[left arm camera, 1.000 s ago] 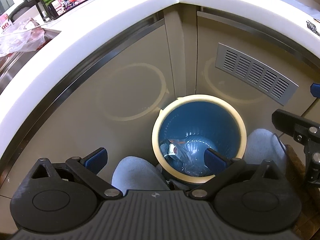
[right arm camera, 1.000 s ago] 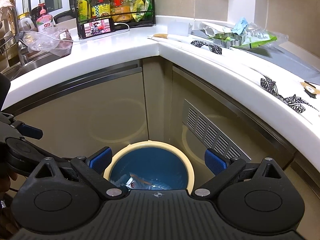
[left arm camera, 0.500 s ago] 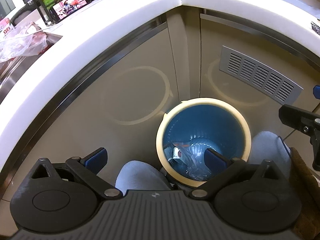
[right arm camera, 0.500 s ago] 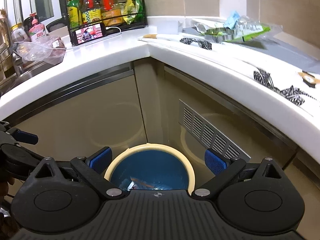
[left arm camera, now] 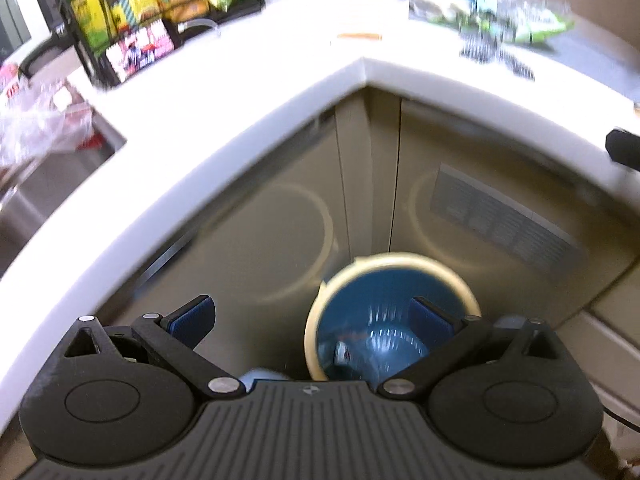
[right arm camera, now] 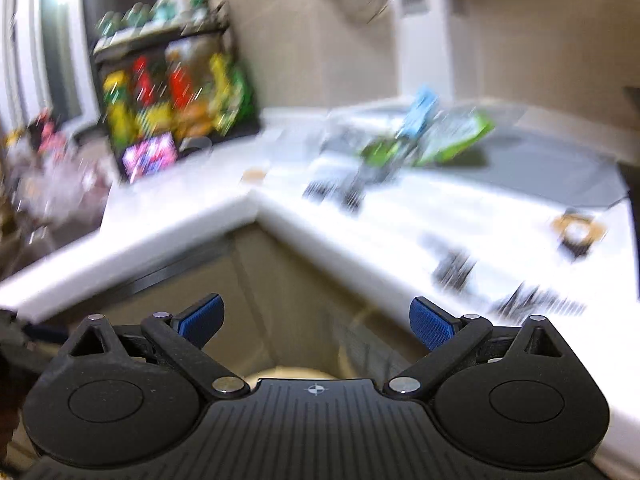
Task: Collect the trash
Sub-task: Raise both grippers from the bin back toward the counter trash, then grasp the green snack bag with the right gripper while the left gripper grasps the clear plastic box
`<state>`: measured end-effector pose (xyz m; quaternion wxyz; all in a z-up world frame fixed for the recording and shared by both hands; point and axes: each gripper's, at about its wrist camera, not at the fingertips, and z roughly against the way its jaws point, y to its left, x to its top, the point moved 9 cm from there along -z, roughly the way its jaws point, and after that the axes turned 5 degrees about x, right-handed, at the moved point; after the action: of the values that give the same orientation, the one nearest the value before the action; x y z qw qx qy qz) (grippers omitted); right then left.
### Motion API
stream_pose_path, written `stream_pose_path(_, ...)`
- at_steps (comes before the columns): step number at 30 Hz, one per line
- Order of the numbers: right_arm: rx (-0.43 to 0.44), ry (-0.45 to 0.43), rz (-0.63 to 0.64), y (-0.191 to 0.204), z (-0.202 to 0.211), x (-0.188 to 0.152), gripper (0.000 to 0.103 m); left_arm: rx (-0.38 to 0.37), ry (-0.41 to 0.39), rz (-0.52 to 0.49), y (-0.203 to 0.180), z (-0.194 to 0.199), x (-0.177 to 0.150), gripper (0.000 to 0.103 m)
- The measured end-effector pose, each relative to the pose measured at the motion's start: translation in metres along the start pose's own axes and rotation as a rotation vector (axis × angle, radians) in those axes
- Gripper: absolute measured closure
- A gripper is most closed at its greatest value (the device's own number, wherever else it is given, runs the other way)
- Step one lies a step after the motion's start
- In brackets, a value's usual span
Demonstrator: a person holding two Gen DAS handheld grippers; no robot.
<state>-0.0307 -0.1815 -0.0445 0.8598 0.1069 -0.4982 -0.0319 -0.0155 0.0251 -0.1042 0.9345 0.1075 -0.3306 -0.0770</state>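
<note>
A blue waste bin (left arm camera: 390, 276) with a cream rim stands on the floor in the cabinet corner, with crumpled wrappers (left arm camera: 344, 354) at its bottom. My left gripper (left arm camera: 312, 316) hangs open above and in front of it, nothing between its blue pads. My right gripper (right arm camera: 316, 318) is open too, empty, raised toward the white counter (right arm camera: 400, 216); only a sliver of the bin rim (right arm camera: 288, 374) shows under it. On the counter lie a green and blue wrapper pile (right arm camera: 424, 140), dark patterned scraps (right arm camera: 456, 268) and a brown-ringed piece (right arm camera: 576, 232). Both views are blurred.
A black rack of bottles (left arm camera: 152, 8) with a phone (left arm camera: 138, 50) leaning on it stands at the back left. A clear plastic bag (left arm camera: 36, 120) lies by the sink (left arm camera: 60, 176). A grey vent (left arm camera: 504, 220) sits in the right cabinet door. A grey cooktop (right arm camera: 540, 176) lies far right.
Both grippers have risen and tilted up from the bin toward the counter. The bin has slid low in both views, and the person's knees have nearly left the left view.
</note>
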Motion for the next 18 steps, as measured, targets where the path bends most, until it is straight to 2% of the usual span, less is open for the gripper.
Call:
stream_pose_path(8, -0.065, -0.113, -0.128, -0.062, -0.010, 0.060, 0.002, -0.001, -0.127, -0.010, -0.012, 0.022, 0.069, 0.000)
stream_pose_path(13, -0.100, -0.157, -0.199, -0.093, -0.017, 0.078, 0.000, 0.004, -0.177, -0.017, -0.024, 0.023, 0.108, 0.000)
stream_pose_path(18, -0.126, -0.180, -0.289, -0.126, -0.031, 0.090, 0.000, -0.047, -0.219, 0.020, -0.035, 0.019, 0.147, 0.000)
